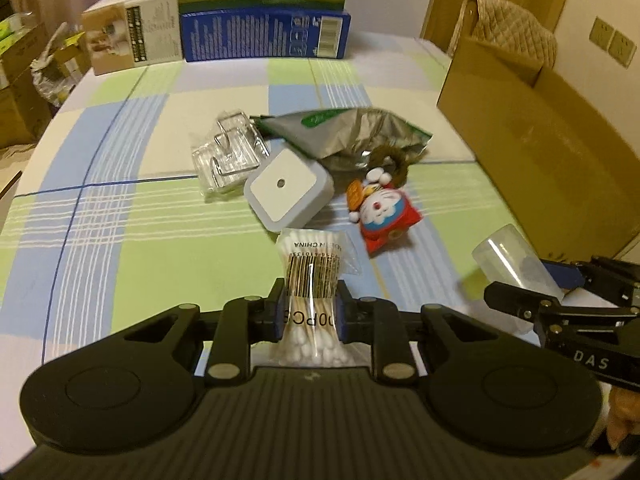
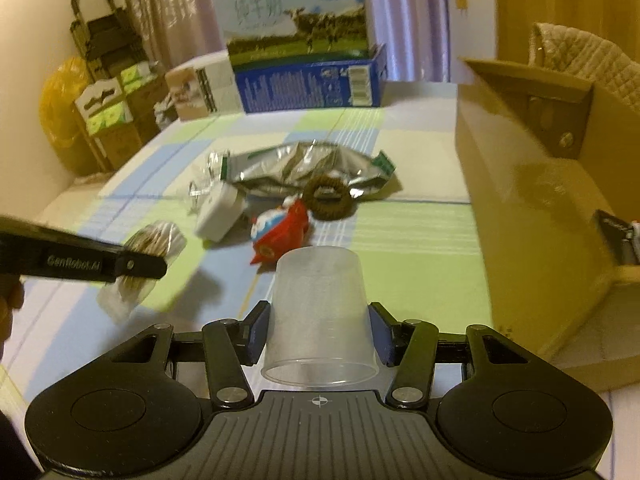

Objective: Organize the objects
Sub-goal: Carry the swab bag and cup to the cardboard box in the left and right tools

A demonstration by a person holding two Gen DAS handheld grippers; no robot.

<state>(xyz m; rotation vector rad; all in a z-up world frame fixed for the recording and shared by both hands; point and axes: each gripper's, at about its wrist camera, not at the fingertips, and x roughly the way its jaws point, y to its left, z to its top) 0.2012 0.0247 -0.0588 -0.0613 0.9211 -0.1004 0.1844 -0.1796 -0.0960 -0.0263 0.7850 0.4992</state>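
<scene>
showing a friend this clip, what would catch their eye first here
Both tongs are full: the left tongs pinch a cotton swab pack, and the right tongs grip a clear cup lying on its side, mouth toward the camera. Beyond them on the checked cloth sits a heap with a red plush toy, a white square light and a foil bag, beside an open cardboard box on the right.

Two black grippers, left (image 1: pixel 311 300) and right (image 2: pixel 319 330), each with ribbed grey housing, round side discs, silver pivot screws, blue-padded fingers (image 2: pixel 258 330), white "GenRobot.AI" and "DAS" lettering on the side arms.
</scene>
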